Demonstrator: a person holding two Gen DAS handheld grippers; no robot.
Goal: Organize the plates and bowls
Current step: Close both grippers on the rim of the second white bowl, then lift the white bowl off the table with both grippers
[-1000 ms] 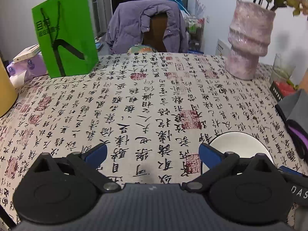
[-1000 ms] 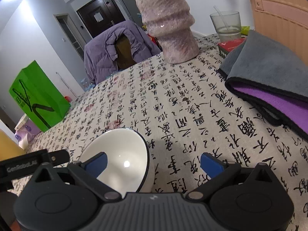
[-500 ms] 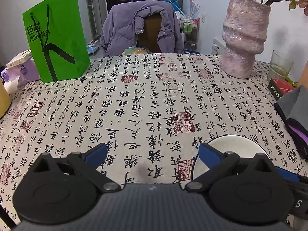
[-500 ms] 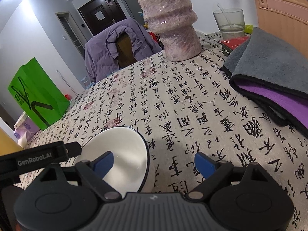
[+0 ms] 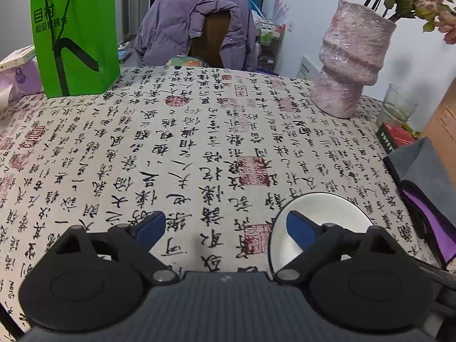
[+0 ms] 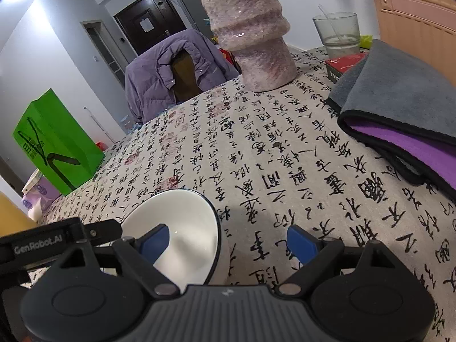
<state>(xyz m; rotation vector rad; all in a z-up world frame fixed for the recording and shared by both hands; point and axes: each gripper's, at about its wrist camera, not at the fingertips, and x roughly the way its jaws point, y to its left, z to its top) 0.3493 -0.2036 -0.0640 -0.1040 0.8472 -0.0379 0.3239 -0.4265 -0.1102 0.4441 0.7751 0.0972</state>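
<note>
One white bowl (image 6: 182,228) on the calligraphy tablecloth (image 5: 199,142), wedged between the two tools: under the right finger of the left gripper (image 5: 226,226), under the left finger of the right gripper (image 6: 228,240). Both sets of jaws apart, nothing pinched; left closing, right narrowing more slowly, rim straddled by each. Round, so no long axis to line up. Nearer by a shade, probably the right gripper. Well clear beyond: pink vase (image 5: 350,65), green paper bag (image 5: 74,34), folded grey-purple cloth (image 6: 399,114), glass (image 6: 337,34). Likeliest snag: the tools fouling each other.
</note>
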